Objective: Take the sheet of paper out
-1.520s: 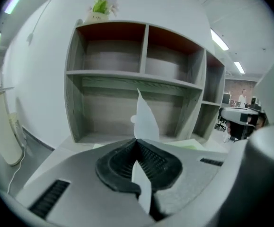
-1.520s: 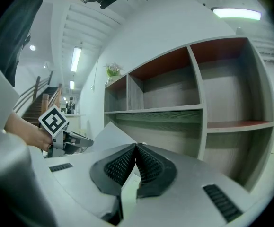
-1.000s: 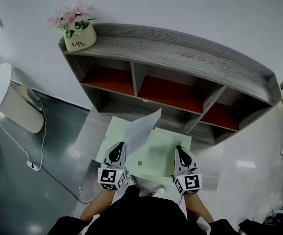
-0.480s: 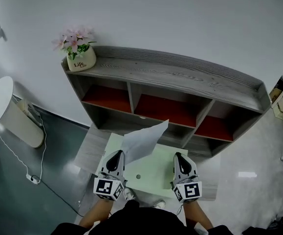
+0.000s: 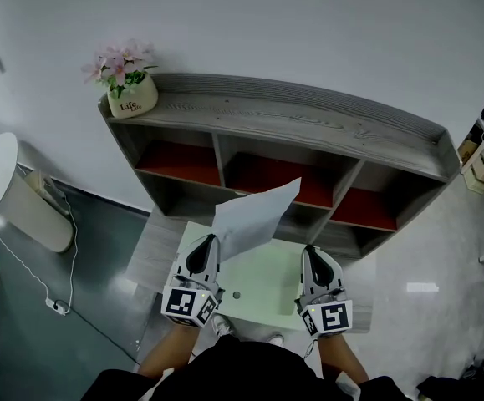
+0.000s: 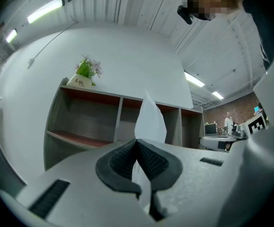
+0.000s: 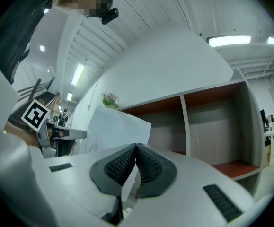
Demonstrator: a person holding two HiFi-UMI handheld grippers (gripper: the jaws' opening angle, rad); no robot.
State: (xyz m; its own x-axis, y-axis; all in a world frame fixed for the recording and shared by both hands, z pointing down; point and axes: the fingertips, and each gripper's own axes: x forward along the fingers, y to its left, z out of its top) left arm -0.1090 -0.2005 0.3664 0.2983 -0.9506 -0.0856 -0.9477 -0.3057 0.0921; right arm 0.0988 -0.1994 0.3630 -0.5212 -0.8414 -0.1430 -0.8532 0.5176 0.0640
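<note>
In the head view my left gripper [image 5: 211, 241] is shut on the lower left corner of a white sheet of paper [image 5: 254, 215], which stands up and leans right in front of the shelf. My right gripper [image 5: 311, 251] is shut on the right edge of a pale green folder [image 5: 262, 282] that hangs flat between the two grippers. The left gripper view shows the jaws [image 6: 137, 140] closed on the paper [image 6: 151, 119], which rises above them. In the right gripper view the jaws [image 7: 136, 145] pinch a thin pale edge, and the white sheet [image 7: 115, 126] stands to the left.
A grey wooden shelf unit [image 5: 292, 124] with red-backed compartments stands against the white wall, with a flower pot [image 5: 129, 98] on its left end. A white bin [image 5: 7, 182] and a cable with a plug [image 5: 58, 284] are on the floor at left. A low grey surface [image 5: 154, 249] lies below the folder.
Both grippers have risen with the paper and the green folder. The white sheet now stands higher against the shelf, and more of it shows beyond the folder.
</note>
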